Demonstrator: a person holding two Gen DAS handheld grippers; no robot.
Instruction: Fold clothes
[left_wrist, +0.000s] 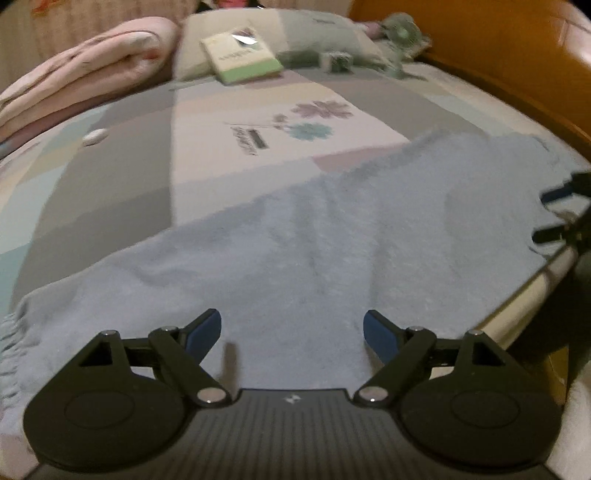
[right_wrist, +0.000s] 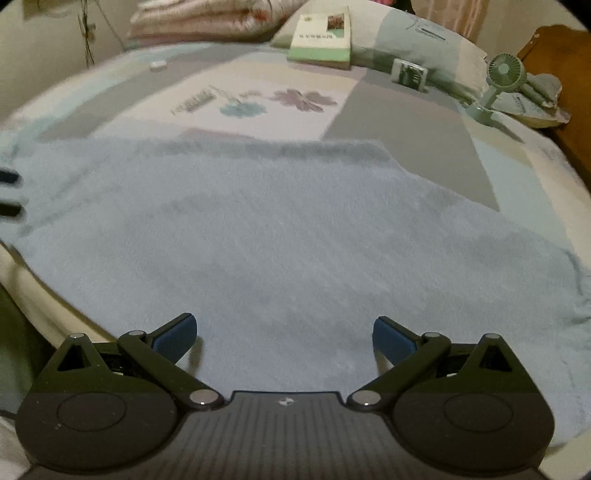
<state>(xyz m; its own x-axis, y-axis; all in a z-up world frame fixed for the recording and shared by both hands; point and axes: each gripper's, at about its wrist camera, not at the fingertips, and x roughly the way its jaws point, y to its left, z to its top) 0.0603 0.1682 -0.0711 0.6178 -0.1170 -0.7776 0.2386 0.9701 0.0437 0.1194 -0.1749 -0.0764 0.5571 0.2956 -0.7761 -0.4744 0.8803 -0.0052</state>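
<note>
1. The left tongs (left_wrist: 291, 332) are wide open, holding nothing, low over the near edge of the fuzzy blue cloth (left_wrist: 314, 236).
2. The right tongs (right_wrist: 285, 334) are wide open too.
3. The cloth lies mostly flat on the bed (right_wrist: 406, 122). It may be spread for folding or already part-folded.

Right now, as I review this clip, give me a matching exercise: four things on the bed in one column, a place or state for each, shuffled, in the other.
Things:
1. light blue garment
2. book
3. small green fan
4. left gripper

Descriptions:
A. propped against the pillow
B. open, over the garment's near edge
C. spread flat on the bed
D. far right, near the headboard

Pairs: 1-C, 2-A, 3-D, 4-B
</note>
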